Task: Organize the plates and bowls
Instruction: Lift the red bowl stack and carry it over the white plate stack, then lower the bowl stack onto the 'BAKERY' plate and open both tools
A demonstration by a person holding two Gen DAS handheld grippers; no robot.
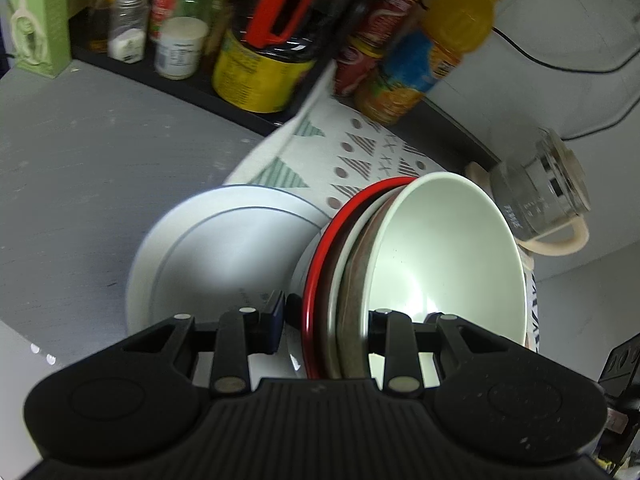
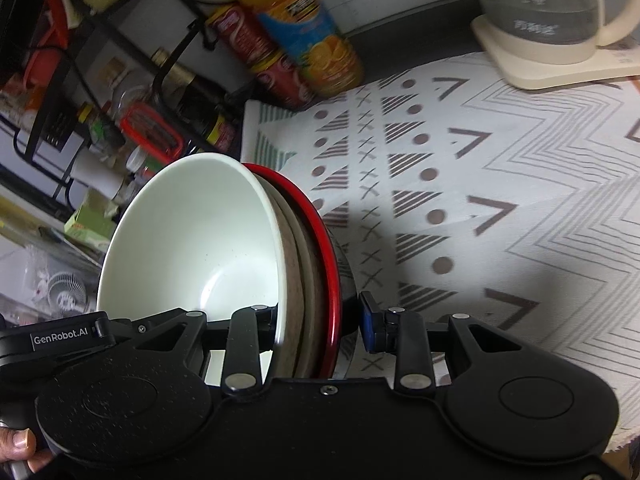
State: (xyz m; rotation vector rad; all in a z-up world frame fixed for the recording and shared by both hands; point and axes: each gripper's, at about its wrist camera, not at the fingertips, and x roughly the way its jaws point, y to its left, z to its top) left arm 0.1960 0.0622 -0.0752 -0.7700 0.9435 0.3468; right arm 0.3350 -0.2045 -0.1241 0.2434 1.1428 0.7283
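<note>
meanwhile both grippers, left gripper [image 1: 326, 320] and right gripper [image 2: 320, 320], clamp one nested stack of bowls [image 1: 436, 260] tilted on edge above the patterned mat [image 2: 500, 184], beside one white plate [image 1: 224, 248], one kettle [image 1: 548, 196], one juice bottle [image 2: 304, 36] behind.

Grey, speckled countertop [image 1: 88, 168] across the left of the left wrist view, in even indoor light

White woven mat with grey triangles, dots and zigzag lines [image 2: 500, 200] spread over most of the right wrist view

Black wire shelf rack [image 2: 100, 36] at upper left there, crowded with jars and bottles

Plastic orange-juice bottle with yellow cap [image 1: 436, 52] and red cylindrical cans [image 1: 368, 40] standing at the top, against a pale wall [image 1: 560, 32] crossed by a thin black cable [image 1: 560, 66]

Glass kettle with cream handle [image 2: 548, 12] on its cream base, upper right
</note>
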